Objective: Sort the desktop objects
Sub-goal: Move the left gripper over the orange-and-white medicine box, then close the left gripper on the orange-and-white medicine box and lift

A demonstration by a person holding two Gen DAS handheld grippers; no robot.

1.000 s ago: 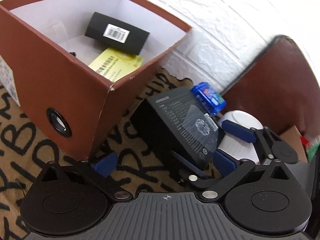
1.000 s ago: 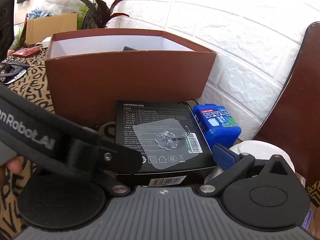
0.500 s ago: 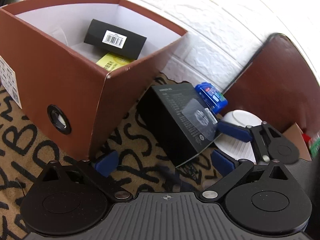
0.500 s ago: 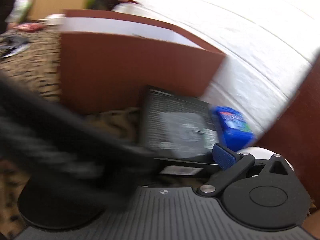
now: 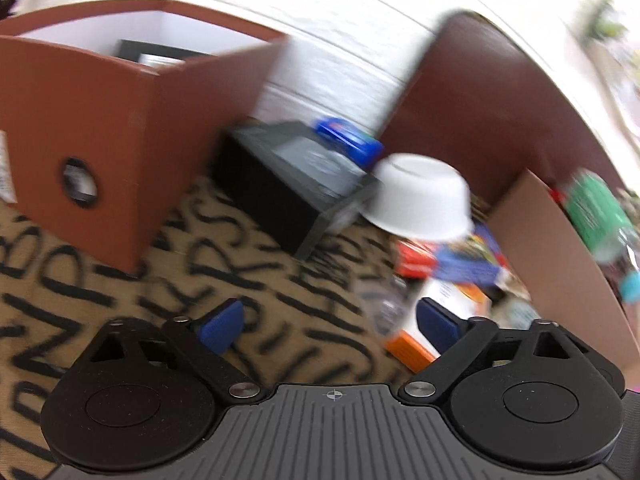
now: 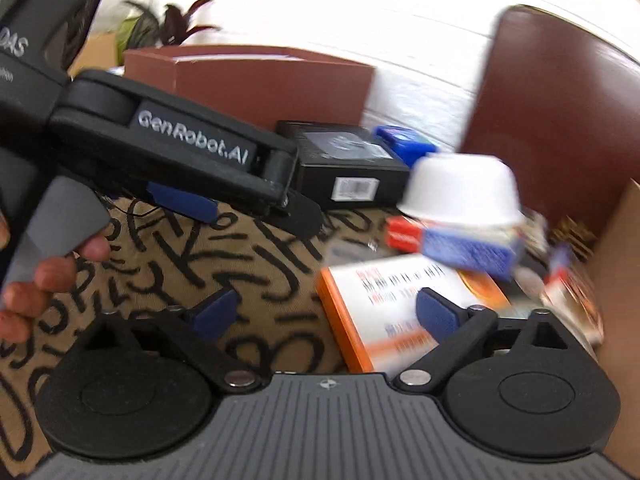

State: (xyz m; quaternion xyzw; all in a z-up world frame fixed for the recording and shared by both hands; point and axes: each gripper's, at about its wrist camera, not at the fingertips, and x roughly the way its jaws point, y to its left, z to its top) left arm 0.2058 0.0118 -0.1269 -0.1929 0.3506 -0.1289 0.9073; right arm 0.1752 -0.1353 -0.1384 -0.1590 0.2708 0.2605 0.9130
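Observation:
A black flat box (image 5: 296, 176) (image 6: 344, 160) lies on the patterned cloth beside the brown storage box (image 5: 132, 120) (image 6: 256, 76). A blue packet (image 5: 348, 140) (image 6: 404, 142) and an upturned white bowl (image 5: 420, 196) (image 6: 460, 188) sit just right of it. My left gripper (image 5: 330, 322) is open and empty, drawn back above the cloth; its body shows in the right wrist view (image 6: 180, 160). My right gripper (image 6: 328, 312) is open and empty above an orange-edged white box (image 6: 384, 308) (image 5: 424, 332).
A pile of small packs lies at the right: a red pack (image 6: 404, 236), a blue pack (image 6: 472, 250) (image 5: 468, 268), a green bottle (image 5: 600, 216). A dark brown chair back (image 6: 552, 112) (image 5: 492, 100) and a cardboard wall (image 5: 560, 256) stand at the right.
Both grippers have pulled back from the black box and swung right. The box now lies flat on the cloth. The pile of packs has come into view.

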